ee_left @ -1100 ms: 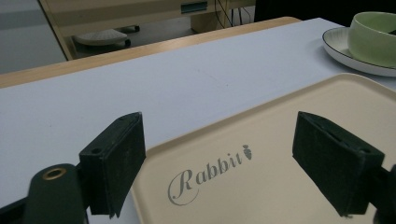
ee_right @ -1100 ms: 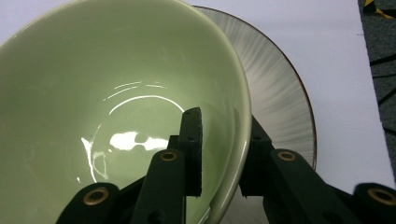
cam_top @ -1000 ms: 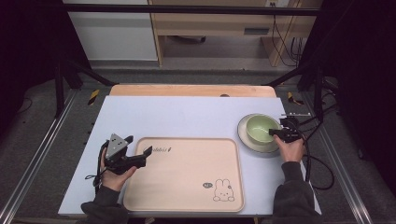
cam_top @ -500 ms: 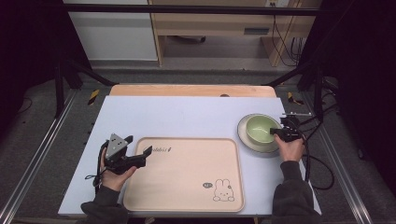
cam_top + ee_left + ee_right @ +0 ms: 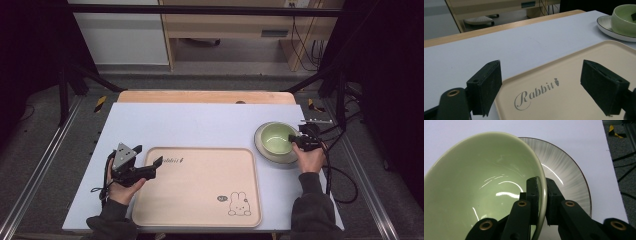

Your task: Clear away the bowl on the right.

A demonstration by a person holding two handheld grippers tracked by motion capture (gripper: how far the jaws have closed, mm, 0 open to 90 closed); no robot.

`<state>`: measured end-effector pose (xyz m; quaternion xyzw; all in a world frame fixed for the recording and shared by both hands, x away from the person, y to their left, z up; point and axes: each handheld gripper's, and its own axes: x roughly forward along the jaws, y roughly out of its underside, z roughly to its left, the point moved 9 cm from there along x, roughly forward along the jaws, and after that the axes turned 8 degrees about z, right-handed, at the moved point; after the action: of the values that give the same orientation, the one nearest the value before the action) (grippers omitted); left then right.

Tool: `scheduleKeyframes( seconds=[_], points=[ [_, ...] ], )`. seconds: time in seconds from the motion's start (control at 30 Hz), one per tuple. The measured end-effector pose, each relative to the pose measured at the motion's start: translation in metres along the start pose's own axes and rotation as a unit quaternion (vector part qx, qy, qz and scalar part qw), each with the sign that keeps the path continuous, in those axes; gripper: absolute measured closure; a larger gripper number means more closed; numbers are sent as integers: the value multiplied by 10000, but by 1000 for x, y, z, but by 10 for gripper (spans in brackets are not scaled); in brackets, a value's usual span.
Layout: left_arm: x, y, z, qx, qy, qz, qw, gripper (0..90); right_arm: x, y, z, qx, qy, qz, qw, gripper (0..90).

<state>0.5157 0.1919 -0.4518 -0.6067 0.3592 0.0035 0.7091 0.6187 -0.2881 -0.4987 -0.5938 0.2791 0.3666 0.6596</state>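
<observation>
A pale blue table (image 5: pixel 200 125) holds an empty rabbit-print tray (image 5: pixel 200 190). The right gripper (image 5: pixel 541 202) clamps the green bowl's (image 5: pixel 481 185) rim (bowl resting on its plate (image 5: pixel 566 177), apparently not yet moved). The left gripper (image 5: pixel 549 87) hovers spread wide over the tray corner.

The beige tray (image 5: pixel 579 82) bears the printed word "Rabbit" (image 5: pixel 536 93) in grey script, followed by a small carrot mark.

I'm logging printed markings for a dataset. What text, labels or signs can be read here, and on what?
"Rabbit", in grey script with a small carrot mark after it: on the beige tray, near its corner by the left gripper.
Small dark round label beside the rabbit drawing on the tray: too small to read.
</observation>
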Motion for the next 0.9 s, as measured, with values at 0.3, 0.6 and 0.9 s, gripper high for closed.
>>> scheduleKeyframes(
  seconds=[0.3, 0.6, 0.9],
  points=[
    [-1, -1, 0, -1, 1, -18, 10000, 170, -5, -2, 4, -135, 113, -98, 9998, 833],
    [-2, -1, 0, -9, 2, -32, 10000, 171, -10, -3, 5, -151, 130, -157, 9997, 830],
    [-2, -1, -1, 4, 10, -33, 10000, 171, -24, -7, 14, -182, -40, -305, 9994, 829]
  ],
)
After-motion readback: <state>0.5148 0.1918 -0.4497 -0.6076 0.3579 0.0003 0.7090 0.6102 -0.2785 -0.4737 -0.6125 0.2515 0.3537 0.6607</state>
